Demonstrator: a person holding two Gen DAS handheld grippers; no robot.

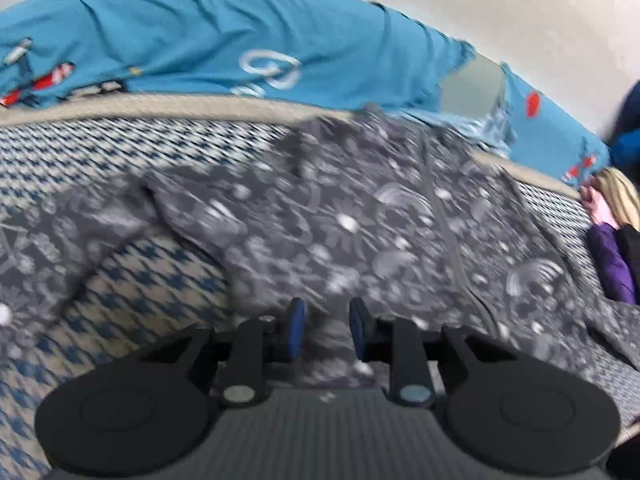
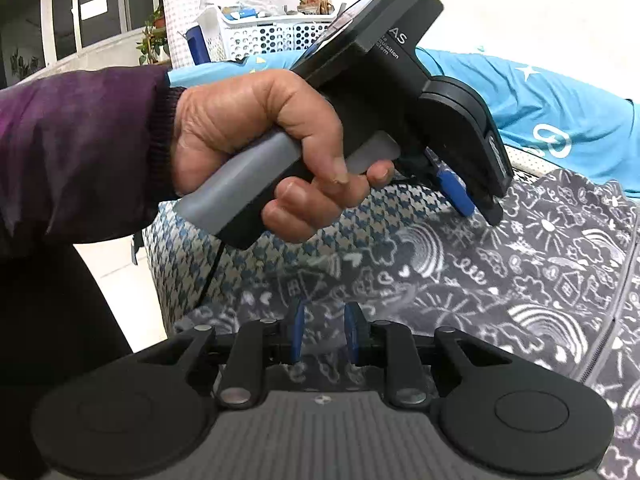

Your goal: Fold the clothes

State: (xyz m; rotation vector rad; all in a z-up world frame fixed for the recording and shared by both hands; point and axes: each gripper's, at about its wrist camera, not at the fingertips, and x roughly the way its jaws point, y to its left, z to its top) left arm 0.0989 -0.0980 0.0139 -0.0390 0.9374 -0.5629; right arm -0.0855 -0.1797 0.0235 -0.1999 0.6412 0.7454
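Lying rumpled over the houndstooth cushion (image 1: pixel 132 280), the grey doodle-print garment (image 1: pixel 360 220) sits under both grippers: left gripper (image 1: pixel 326 330) and right gripper (image 2: pixel 324 334) each slightly spread, pinching nothing.

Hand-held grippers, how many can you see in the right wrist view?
2: the right hand-held gripper at the bottom, over the grey patterned garment; the left hand-held gripper above, held in a hand.

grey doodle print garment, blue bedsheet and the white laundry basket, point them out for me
grey doodle print garment (image 2: pixel 520 264), right wrist view, on its printed front beside the zipper.
blue bedsheet (image 1: pixel 180 40), left wrist view, on the plain blue cloth behind the garment.
white laundry basket (image 2: pixel 264 38), right wrist view, on its perforated side wall.
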